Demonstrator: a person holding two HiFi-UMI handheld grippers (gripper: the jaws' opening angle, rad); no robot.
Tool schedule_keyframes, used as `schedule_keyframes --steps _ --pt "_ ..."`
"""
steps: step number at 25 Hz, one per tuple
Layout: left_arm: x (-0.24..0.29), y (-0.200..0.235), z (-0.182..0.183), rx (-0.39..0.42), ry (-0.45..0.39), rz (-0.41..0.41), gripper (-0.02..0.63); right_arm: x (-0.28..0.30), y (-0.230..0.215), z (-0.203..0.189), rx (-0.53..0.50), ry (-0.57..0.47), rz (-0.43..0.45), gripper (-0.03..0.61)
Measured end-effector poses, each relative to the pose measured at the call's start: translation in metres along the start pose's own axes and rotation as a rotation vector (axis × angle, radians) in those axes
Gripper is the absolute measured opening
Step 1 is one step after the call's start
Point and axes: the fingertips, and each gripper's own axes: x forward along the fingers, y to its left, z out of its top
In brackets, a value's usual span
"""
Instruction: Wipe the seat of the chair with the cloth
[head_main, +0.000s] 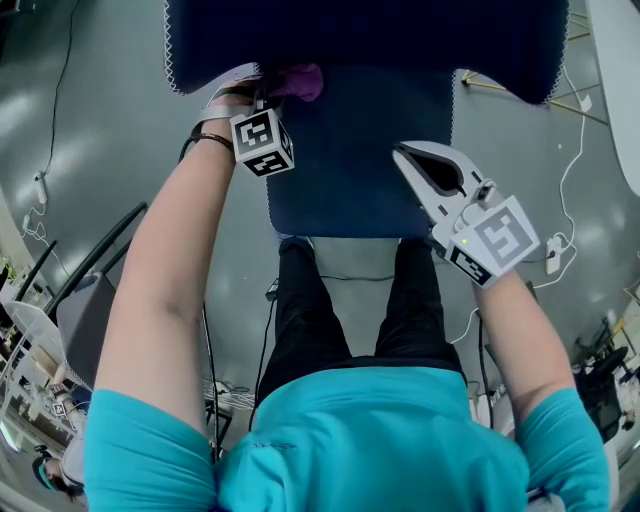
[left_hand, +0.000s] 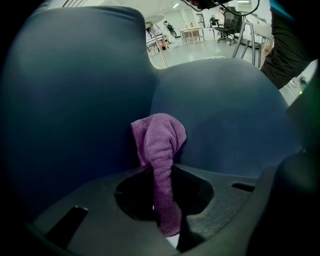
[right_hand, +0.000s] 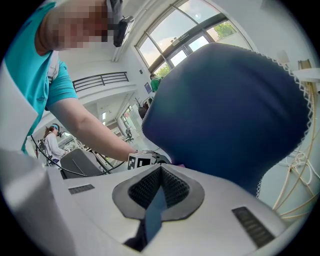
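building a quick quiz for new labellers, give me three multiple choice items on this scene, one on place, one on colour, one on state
1. Where is the cloth?
A. on the floor
B. at the back of the seat, by the backrest
C. draped over the person's arm

2. What colour is the cloth?
A. purple
B. yellow
C. white

3. How is the right tool?
A. shut on the cloth
B. wide open
C. shut, empty

B: the left tool holds it where seat meets backrest.
A: it shows purple in both views.
C: its jaws meet with nothing between them.
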Motion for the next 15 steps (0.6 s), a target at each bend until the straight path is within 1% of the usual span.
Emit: schedule_keyframes --steps 7,12,15 --pt "-0.008 -0.015 -0.001 -0.014 -0.005 -0.006 0.051 -0.002 0.005 0.0 -0.001 -0.008 -0.007 -0.003" --pt "-0.012 -0.028 0.001 0.001 -0.008 -0.027 0.051 -0.004 0.01 0.001 -0.009 -0.009 -0.004 -0.003" --pt "-0.017 -0.038 0.0 -0.004 -0.008 -0.028 0.051 -0.006 0.015 0.0 -0.015 -0.007 -0.001 -0.003"
